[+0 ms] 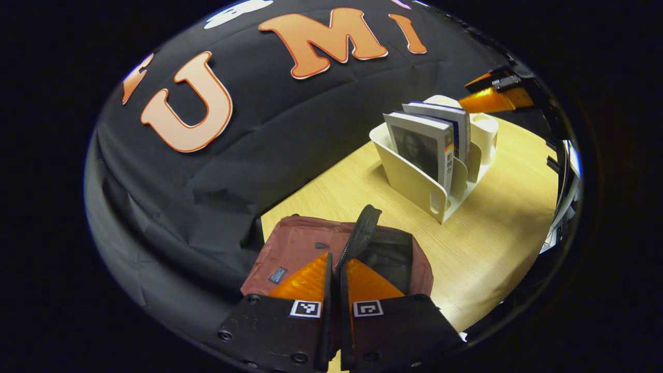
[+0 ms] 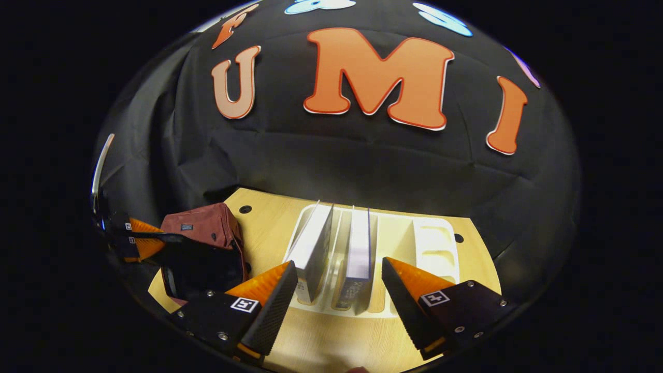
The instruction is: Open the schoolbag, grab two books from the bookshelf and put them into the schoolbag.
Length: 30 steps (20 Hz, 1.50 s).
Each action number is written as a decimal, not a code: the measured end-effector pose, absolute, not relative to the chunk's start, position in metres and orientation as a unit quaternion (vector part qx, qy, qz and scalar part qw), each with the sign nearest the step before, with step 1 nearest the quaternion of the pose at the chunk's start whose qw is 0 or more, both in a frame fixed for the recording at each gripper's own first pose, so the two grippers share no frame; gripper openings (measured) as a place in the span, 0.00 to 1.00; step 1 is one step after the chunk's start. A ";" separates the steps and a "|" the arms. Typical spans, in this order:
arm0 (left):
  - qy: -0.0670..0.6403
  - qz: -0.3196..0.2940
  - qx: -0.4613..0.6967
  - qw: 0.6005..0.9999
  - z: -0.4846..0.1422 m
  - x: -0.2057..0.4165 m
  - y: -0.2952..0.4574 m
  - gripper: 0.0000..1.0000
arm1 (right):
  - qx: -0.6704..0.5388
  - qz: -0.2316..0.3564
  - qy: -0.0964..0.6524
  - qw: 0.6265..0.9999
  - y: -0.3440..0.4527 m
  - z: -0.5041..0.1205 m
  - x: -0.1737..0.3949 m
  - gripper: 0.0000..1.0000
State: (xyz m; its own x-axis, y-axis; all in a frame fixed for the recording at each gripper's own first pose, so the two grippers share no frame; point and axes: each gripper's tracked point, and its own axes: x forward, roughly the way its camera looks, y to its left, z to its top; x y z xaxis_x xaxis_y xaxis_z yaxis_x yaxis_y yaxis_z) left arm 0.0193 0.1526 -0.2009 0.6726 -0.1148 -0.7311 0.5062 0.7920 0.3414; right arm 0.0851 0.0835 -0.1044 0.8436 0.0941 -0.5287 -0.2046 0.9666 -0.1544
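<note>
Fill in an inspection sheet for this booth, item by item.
Surface: light wooden tabletop.
Job's things: maroon schoolbag with its top open; white bookshelf holding two upright books, front book and rear book.
Clutter: nothing seen.
Grippers: left claw shut on the schoolbag's zipper flap; right claw open, poised over the books.
Cables: nothing seen.
Surroundings: black cloth wall behind the table.
</note>
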 end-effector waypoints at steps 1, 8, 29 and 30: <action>0.360 -0.180 0.271 0.874 -0.194 0.026 0.156 0.08 | -0.105 0.086 0.276 0.952 0.091 -0.103 0.089 0.97; 0.351 -0.195 0.246 0.882 -0.164 0.066 0.172 0.08 | -0.111 0.083 0.353 0.925 0.113 -0.118 0.125 0.97; 0.317 -0.234 0.213 0.894 -0.167 0.092 0.169 0.08 | -0.096 0.045 0.603 0.791 0.129 -0.199 0.174 0.93; 0.318 -0.232 0.211 0.895 -0.167 0.093 0.170 0.08 | -0.100 0.046 0.609 0.786 0.132 -0.199 0.173 0.85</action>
